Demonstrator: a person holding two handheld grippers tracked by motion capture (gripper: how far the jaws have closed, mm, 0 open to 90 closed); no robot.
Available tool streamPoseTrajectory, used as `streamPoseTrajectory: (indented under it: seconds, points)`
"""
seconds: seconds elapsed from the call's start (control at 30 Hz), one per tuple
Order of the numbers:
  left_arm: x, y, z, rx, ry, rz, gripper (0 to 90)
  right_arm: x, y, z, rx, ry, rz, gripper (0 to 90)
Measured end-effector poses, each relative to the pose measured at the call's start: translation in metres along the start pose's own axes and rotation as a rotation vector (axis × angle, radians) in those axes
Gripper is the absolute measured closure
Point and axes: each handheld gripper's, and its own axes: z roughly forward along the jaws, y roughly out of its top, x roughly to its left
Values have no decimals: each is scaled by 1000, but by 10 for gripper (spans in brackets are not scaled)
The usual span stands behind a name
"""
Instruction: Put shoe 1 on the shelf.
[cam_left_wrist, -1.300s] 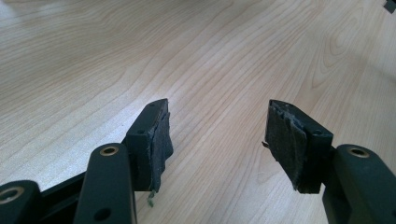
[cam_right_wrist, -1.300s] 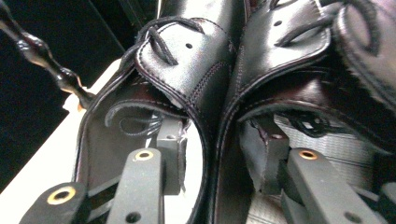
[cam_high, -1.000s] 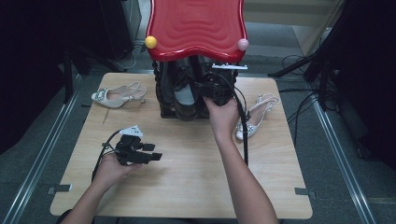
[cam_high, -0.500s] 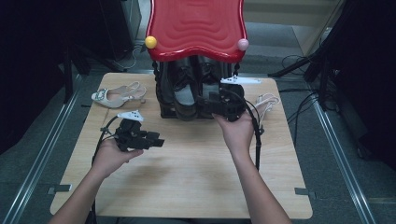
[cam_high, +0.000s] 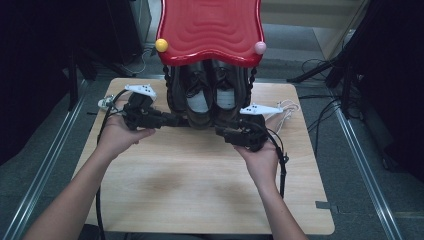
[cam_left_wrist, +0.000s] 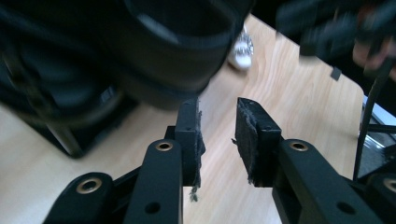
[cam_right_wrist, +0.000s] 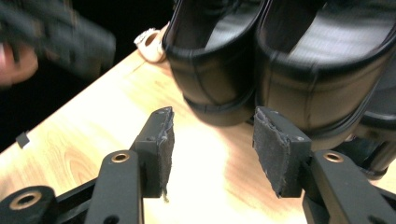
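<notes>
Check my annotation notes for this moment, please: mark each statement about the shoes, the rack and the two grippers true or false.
1. A pair of black shoes sits under the red top of the rack. True.
2. The right gripper is shut on a shoe heel. False: its jaws stand apart with bare table between them, just short of the heels.
3. The left gripper is open. True.
4. Both balls on the red top's front corners are yellow. False: the yellow ball is on one corner, a pink ball on the other.
5. A light-coloured shoe lies on the table beyond the black pair in the right gripper view. True.
</notes>
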Motion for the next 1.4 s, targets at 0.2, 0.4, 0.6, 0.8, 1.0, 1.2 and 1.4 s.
streamPoseTrajectory:
  seconds: [0.2, 0.4, 0.6, 0.8, 1.0, 1.2, 1.4]
  points:
    - [0, 45, -6, -17, 9, 54, 835, 1, -17, 3, -10, 17, 1, 495]
    - [-3, 90, -6, -37, 1, 84, 862, -1, -28, 9, 9, 24, -2, 492]
    - [-9, 128, -3, -65, -6, 112, 878, -2, -35, 17, 38, 31, -6, 484]
    - [-5, 164, 1, -81, -3, 112, 879, -5, -41, 22, 44, 42, 2, 484]
    - [3, 192, 8, -83, 26, 136, 882, -4, -42, 26, 49, 37, -15, 484]
    - [18, 203, 26, -50, 18, 122, 873, -7, -43, 32, 51, 52, 2, 485]
    - [17, 209, 34, -21, 20, 151, 884, -10, -41, 37, 28, 38, 7, 515]
